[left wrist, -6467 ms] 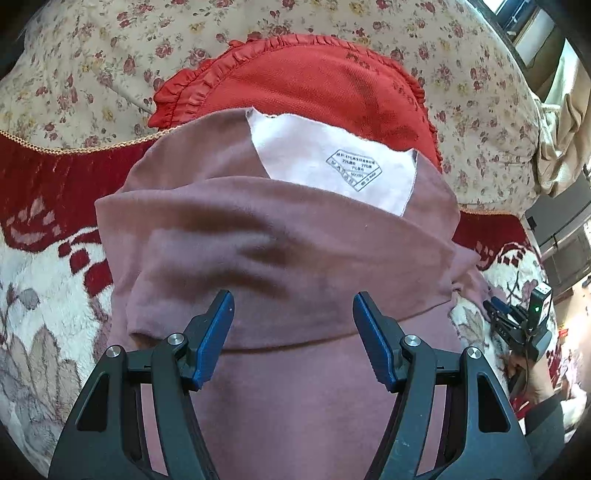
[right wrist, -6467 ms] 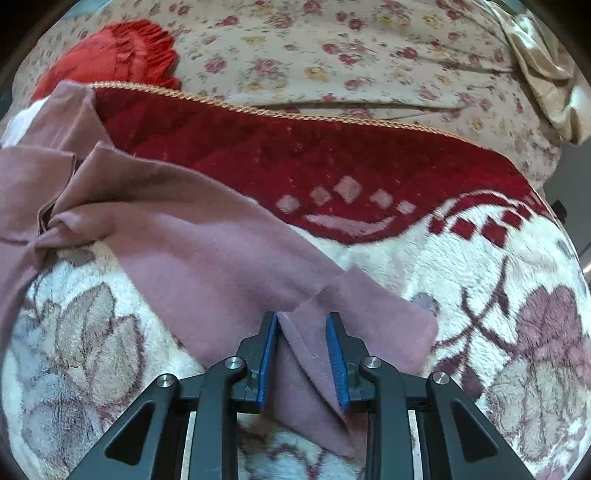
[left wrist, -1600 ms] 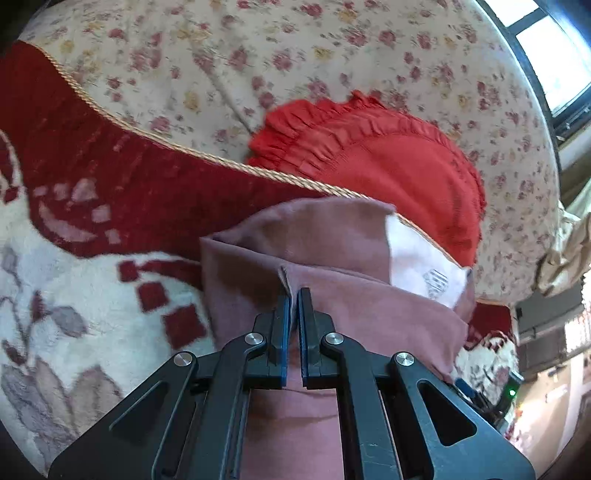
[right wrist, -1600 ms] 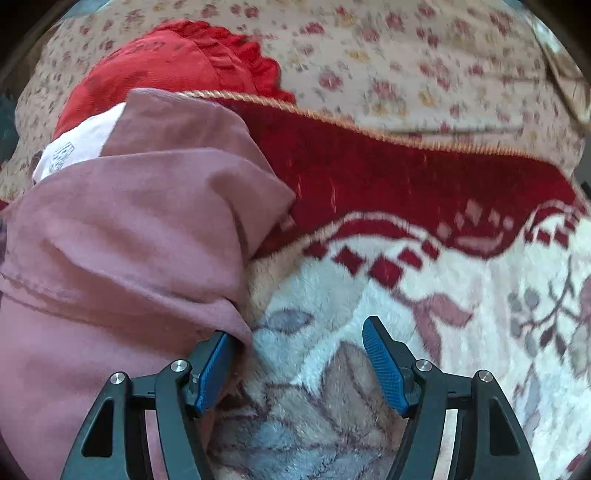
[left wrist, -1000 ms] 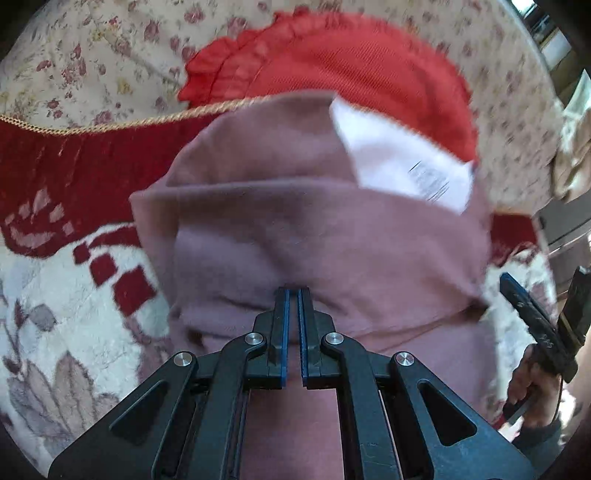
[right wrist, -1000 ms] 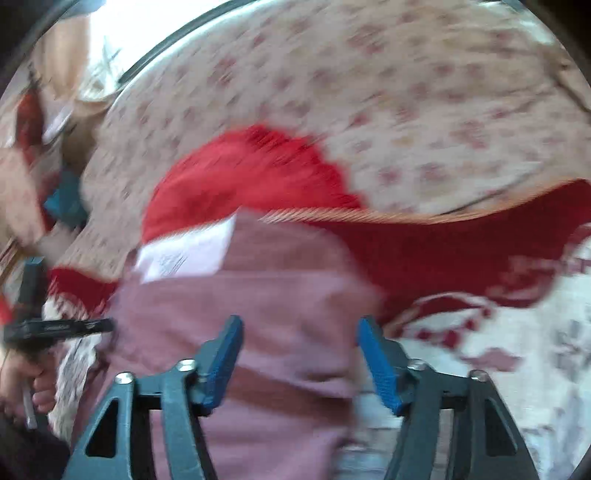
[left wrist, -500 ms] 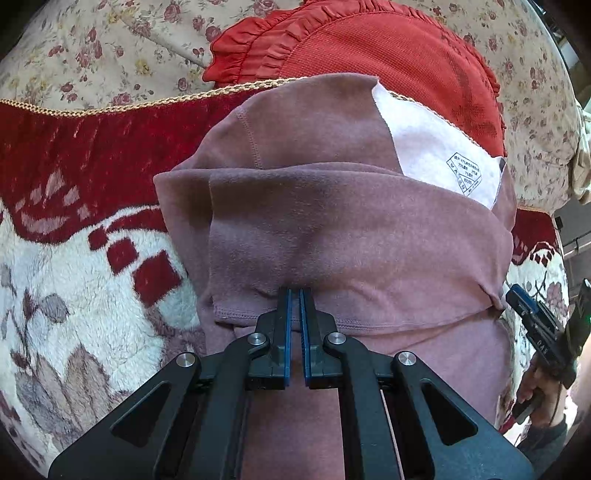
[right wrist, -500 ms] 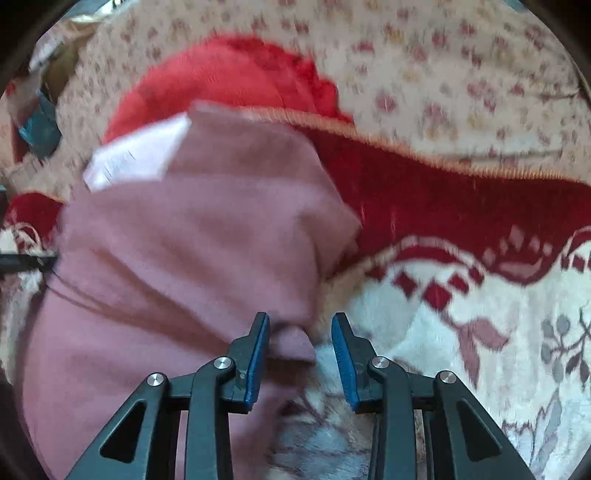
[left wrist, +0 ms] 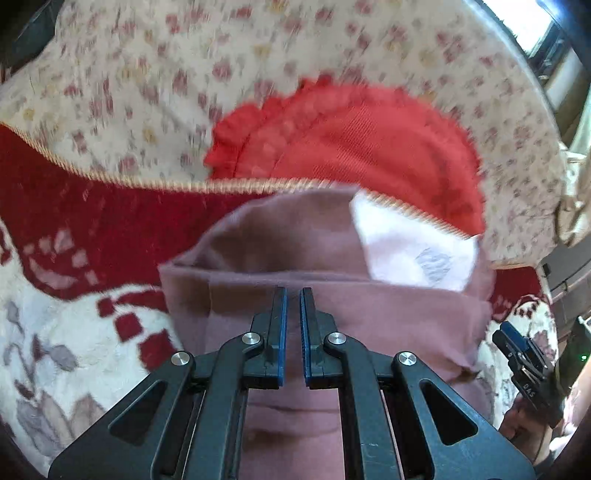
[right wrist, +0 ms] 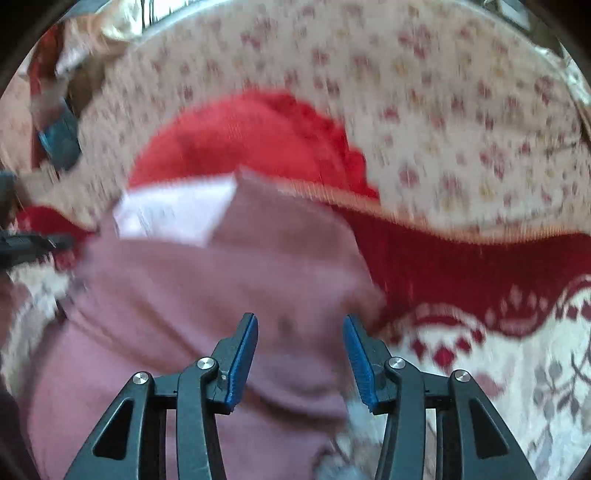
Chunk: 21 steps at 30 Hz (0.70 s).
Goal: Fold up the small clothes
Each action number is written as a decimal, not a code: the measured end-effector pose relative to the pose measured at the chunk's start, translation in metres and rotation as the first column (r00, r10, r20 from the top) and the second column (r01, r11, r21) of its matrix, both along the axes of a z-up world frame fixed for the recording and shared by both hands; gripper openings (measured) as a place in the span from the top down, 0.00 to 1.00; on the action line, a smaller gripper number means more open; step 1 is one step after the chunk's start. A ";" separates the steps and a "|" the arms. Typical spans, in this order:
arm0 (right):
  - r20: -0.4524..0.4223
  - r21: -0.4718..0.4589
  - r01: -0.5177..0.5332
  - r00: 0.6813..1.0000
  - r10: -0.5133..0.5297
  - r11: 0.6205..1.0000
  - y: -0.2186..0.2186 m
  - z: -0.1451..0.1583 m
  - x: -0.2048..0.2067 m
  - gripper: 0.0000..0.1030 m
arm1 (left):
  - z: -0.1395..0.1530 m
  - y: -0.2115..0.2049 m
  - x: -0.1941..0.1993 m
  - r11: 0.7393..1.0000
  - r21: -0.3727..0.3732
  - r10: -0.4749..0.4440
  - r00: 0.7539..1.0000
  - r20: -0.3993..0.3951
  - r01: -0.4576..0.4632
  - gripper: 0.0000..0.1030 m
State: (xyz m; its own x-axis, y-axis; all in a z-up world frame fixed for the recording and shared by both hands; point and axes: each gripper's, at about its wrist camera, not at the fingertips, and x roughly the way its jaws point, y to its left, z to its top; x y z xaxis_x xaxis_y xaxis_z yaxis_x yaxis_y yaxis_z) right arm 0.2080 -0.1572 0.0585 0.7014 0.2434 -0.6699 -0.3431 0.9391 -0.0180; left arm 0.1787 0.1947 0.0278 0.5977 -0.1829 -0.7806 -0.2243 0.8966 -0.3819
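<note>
A mauve garment [left wrist: 388, 314] lies folded on a red and cream patterned blanket [left wrist: 74, 332], its white inner label patch [left wrist: 413, 254] showing at the far end. It also shows in the right wrist view [right wrist: 221, 295], blurred. My left gripper [left wrist: 292, 295] sits over the garment's middle with its jaws a narrow gap apart and nothing visibly between them. My right gripper [right wrist: 300, 325] is open over the garment's right edge and holds nothing. The right gripper also shows at the right edge of the left wrist view [left wrist: 524, 354].
A red ruffled cloth [left wrist: 351, 147] lies just beyond the garment, on a beige floral cover [left wrist: 147, 74]. The blanket's gold-trimmed edge [right wrist: 443, 221] runs across behind the garment. A window [left wrist: 535, 29] is at the far right.
My left gripper has parted slightly and moved forward over the folded garment. My right gripper has opened wide and swung left over the garment's right side. Both views are motion-blurred.
</note>
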 end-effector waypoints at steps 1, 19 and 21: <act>-0.005 0.011 -0.011 1.000 0.011 1.000 0.012 -0.002 0.003 0.55 | -0.010 0.000 0.005 1.000 -0.004 0.002 0.999 -0.038 -0.002 0.96; -0.082 0.160 -0.007 0.996 0.020 0.987 -0.017 -0.026 0.033 0.43 | -0.039 0.009 0.010 0.999 -0.037 0.020 0.996 -0.089 -0.023 0.92; -0.064 0.194 0.003 0.998 0.009 0.981 -0.021 -0.023 0.043 0.43 | -0.038 0.004 0.011 1.000 -0.009 0.017 0.996 -0.085 -0.017 0.92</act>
